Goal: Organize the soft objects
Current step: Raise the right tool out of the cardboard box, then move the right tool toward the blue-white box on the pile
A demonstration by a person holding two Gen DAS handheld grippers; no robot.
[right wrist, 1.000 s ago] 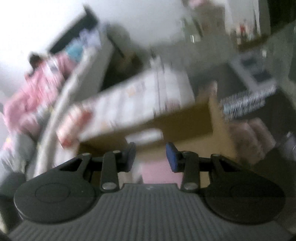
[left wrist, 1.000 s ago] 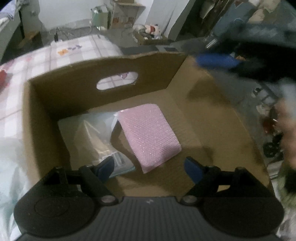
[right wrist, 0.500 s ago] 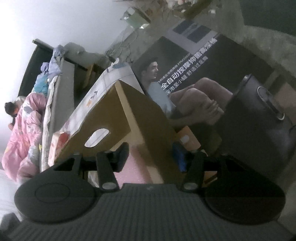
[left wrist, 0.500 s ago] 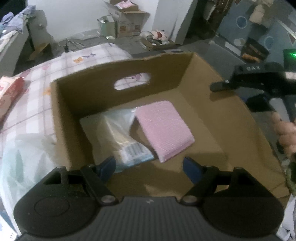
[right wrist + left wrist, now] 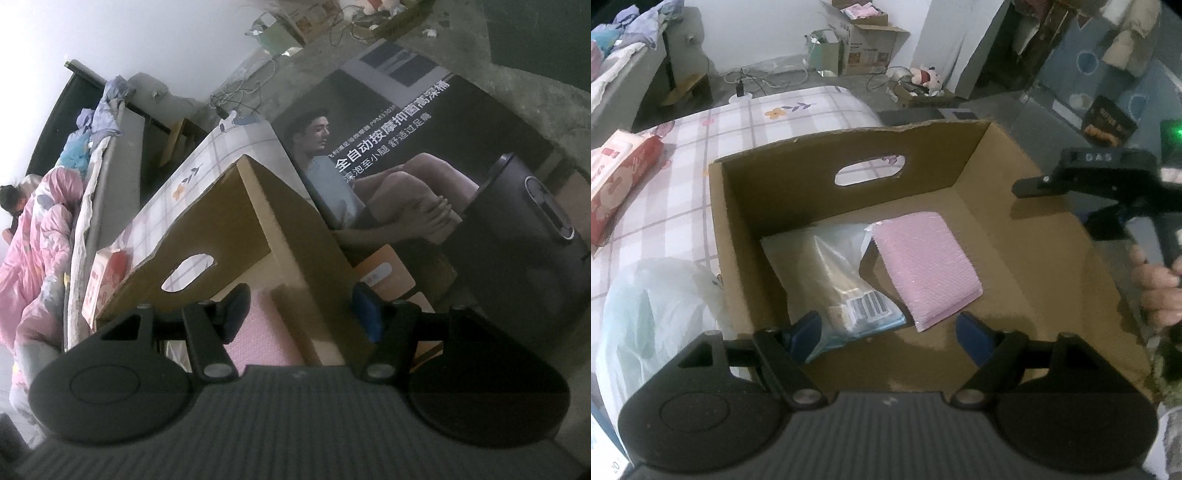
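Left wrist view gives us whole cardboard box interior: two soft items on its floor, one pink padded pouch, one clear plastic packet with barcode, touching side by side. Only there we see white plastic bag and red tissue pack on checked bed.

Our left gripper above box, fingers released, opening, nothing between.

Right wrist view shows box's outer corner, pouch sliver, printed carton. Right gripper opening, empty.
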